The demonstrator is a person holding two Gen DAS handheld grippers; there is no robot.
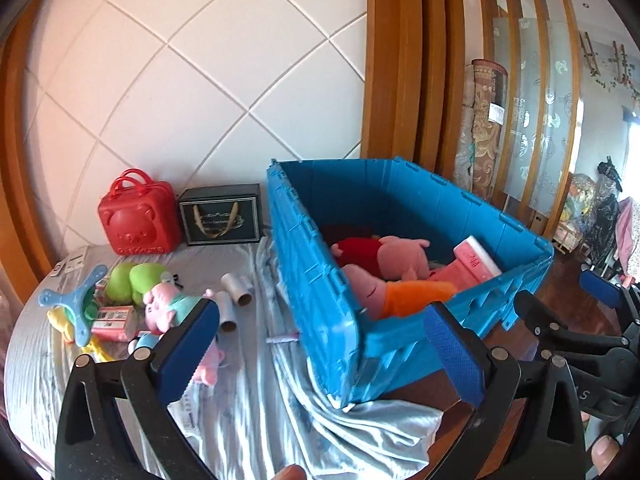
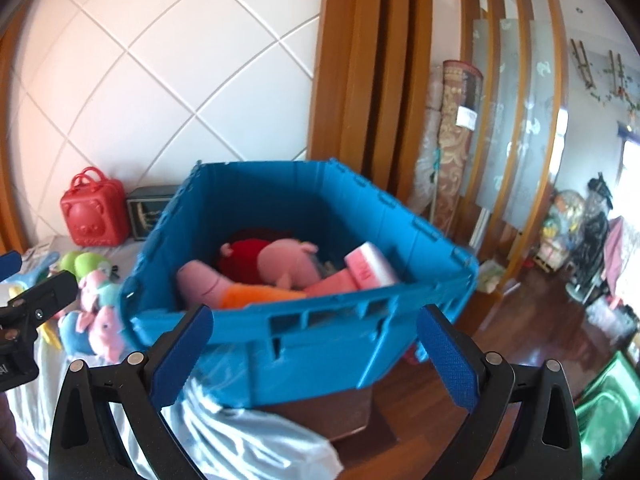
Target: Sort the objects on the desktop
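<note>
Two tongs, the left gripper (image 1: 320, 360) and right gripper (image 2: 316, 360), hang wide apart holding nothing, and the pig toy (image 1: 168, 306) looks soft and light, so squeeze its tummy.

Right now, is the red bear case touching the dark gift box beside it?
Apart. The left wrist view shows a strip of white wall between the red bear case and the dark gift box.

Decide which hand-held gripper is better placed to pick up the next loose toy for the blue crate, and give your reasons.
Left. The left hand-held gripper hangs open by the pink pig plush; the right hand-held gripper faces the blue crate.
</note>
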